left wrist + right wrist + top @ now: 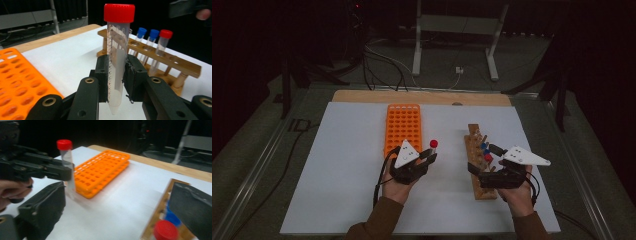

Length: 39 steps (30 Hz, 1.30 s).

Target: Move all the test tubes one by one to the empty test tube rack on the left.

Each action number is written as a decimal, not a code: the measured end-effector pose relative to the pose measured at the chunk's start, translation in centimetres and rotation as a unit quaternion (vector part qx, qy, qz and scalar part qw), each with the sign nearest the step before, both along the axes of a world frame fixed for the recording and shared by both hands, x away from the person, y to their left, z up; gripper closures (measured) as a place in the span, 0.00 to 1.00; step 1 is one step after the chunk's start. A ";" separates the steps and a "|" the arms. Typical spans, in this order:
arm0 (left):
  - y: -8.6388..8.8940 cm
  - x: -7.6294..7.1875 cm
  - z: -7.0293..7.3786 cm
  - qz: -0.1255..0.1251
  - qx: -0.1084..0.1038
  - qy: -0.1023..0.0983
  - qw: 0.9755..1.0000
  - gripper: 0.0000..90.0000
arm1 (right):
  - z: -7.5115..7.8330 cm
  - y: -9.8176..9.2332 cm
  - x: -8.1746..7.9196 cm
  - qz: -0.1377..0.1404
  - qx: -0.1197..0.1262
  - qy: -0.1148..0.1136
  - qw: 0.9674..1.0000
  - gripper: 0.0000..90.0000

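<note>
two grippers are seen over the white mat (pixel 347 165), one in each hand. the left gripper (pixel 117 75) is clamped on a red-capped tube (pixel 117 55), which is held upright between the black pads, pinched around its lower half, with its pointed tip hanging clear below them. in the high view that tube (pixel 433 145) is seen just off the near right corner of the orange rack (pixel 402 127), beside it and not in any hole. the rack's holes that can be seen stand open.

over on the right, the right gripper (pixel 492 165) is spread wide, nothing caught between its jaws. it is poised at the near end of the wooden rack (pixel 473 137), which lies lengthwise on the mat, well apart from the orange one. from the left gripper view, two blue-capped tubes (pixel 147 40) and a red-capped one (pixel 162 47) are seen standing in the wooden rack's top rail. in the right gripper view a red cap (pixel 165 230) and a blue cap (pixel 173 218) are glimpsed close between its open jaws, blurred, untouched by either pad. the left hand and its tube are picked up there too, across the mat.
</note>
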<state>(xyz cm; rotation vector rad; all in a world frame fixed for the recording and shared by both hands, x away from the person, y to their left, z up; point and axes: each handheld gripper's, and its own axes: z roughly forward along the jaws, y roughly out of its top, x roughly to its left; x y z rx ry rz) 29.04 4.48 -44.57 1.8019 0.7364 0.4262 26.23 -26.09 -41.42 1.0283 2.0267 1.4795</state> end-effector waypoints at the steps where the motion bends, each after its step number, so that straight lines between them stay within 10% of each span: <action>1: 0.1 0.2 0.0 0.002 0.000 -0.002 1.000 0.83 | 0.0 -0.2 -0.1 -0.004 0.003 0.000 1.000 0.00; 22: 1.0 4.4 -1.9 0.071 0.023 -0.024 0.997 0.83 | -0.2 -2.2 -1.1 -0.021 0.008 -0.009 1.000 0.00; 39: 2.0 4.3 -4.1 0.074 0.055 0.016 0.996 0.83 | -0.4 -2.2 -1.8 -0.015 -0.010 -0.012 1.000 0.00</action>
